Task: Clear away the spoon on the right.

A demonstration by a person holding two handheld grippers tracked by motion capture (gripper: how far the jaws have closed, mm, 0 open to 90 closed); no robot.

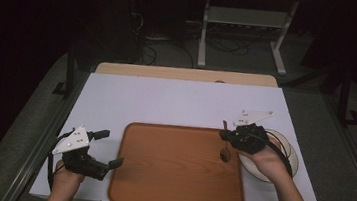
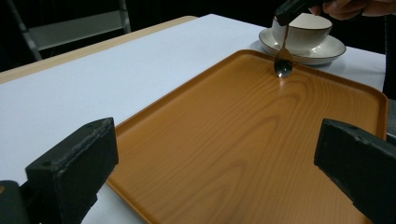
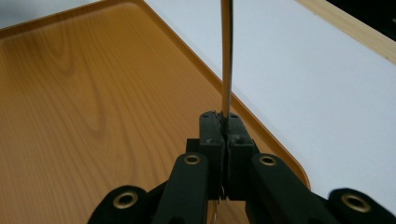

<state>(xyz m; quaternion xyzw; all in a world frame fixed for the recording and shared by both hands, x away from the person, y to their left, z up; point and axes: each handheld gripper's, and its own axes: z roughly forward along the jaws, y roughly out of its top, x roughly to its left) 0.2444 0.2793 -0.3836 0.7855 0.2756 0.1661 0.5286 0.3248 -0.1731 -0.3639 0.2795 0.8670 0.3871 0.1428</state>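
Note:
A brown wooden tray (image 1: 174,173) lies in the middle of the white table. My right gripper (image 1: 226,134) is shut on the handle of a metal spoon (image 1: 225,153), which hangs bowl down over the tray's far right corner. In the left gripper view the spoon (image 2: 283,63) has its bowl at or just above the tray (image 2: 224,140). The right gripper view shows my right gripper (image 3: 225,125) clamped on the thin handle (image 3: 226,56). My left gripper (image 1: 109,148) stands open beside the tray's left edge with nothing between its jaws.
A white cup (image 2: 303,29) on a saucer (image 2: 327,50) stands just right of the tray, under my right hand. Bare white tabletop (image 1: 166,99) stretches behind the tray. Beyond the table are a metal frame and cables on the floor.

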